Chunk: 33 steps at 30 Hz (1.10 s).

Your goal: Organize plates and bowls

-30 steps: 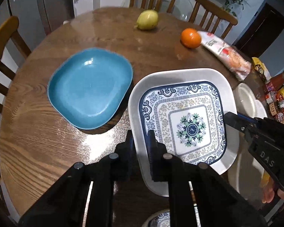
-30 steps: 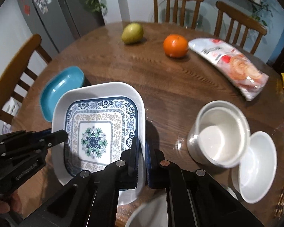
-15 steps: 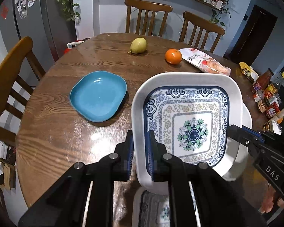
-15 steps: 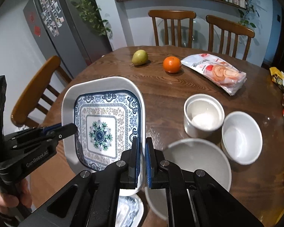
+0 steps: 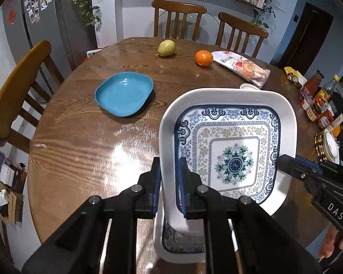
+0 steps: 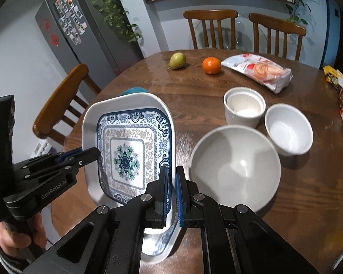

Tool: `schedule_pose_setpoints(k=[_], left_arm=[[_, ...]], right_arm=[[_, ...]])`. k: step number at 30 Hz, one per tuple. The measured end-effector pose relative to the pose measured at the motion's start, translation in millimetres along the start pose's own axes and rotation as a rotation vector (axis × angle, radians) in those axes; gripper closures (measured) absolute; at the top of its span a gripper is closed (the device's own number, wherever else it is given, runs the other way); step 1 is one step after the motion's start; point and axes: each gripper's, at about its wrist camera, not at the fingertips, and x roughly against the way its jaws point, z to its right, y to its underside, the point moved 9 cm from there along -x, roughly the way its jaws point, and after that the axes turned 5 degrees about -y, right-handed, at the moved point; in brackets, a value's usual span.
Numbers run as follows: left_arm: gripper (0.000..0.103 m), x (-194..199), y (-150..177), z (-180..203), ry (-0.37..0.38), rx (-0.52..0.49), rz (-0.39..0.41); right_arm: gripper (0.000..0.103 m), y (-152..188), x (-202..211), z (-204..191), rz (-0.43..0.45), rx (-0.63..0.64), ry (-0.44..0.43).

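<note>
Both grippers hold one square patterned plate [image 5: 231,150] above the round wooden table [image 5: 80,137]. My left gripper [image 5: 170,178] is shut on its left rim; my right gripper [image 6: 170,183] is shut on its right rim. The plate [image 6: 130,143] hangs over a second patterned plate [image 5: 183,246] lying at the table's near edge, also in the right wrist view [image 6: 159,248]. A blue plate [image 5: 124,93] lies to the left. A large grey bowl [image 6: 235,166], a small white bowl [image 6: 289,129] and a white cup-like bowl [image 6: 243,107] stand to the right.
A pear [image 5: 166,48], an orange [image 5: 203,58] and a bag of snacks [image 5: 242,67] lie at the far side. Bottles [image 5: 317,100] crowd the right edge. Wooden chairs [image 5: 18,86] surround the table.
Both grippers have lifted the patterned plate up off the table and drawn it toward the near edge, over the second patterned plate.
</note>
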Motion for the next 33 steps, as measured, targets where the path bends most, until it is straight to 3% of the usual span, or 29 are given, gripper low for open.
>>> schedule_pose_setpoints(k=[15, 28, 33], left_arm=[[0.091, -21.5, 61.9, -6.9, -0.046, -0.021, -0.123], [0.091, -43.4, 67.7, -4.2, -0.066, -0.085, -0.190], [0.086, -47.8, 71.2, 0.0, -0.082, -0.133, -0.216]], right_arm=[[0.095, 67.9, -24.2, 1.8, -0.124, -0.069, -0.042], [0.095, 91.8, -55.8, 11.9, -0.224, -0.136, -0.025], [0.094, 96.3, -58.6, 13.1, -0.255, -0.133, -0.011]])
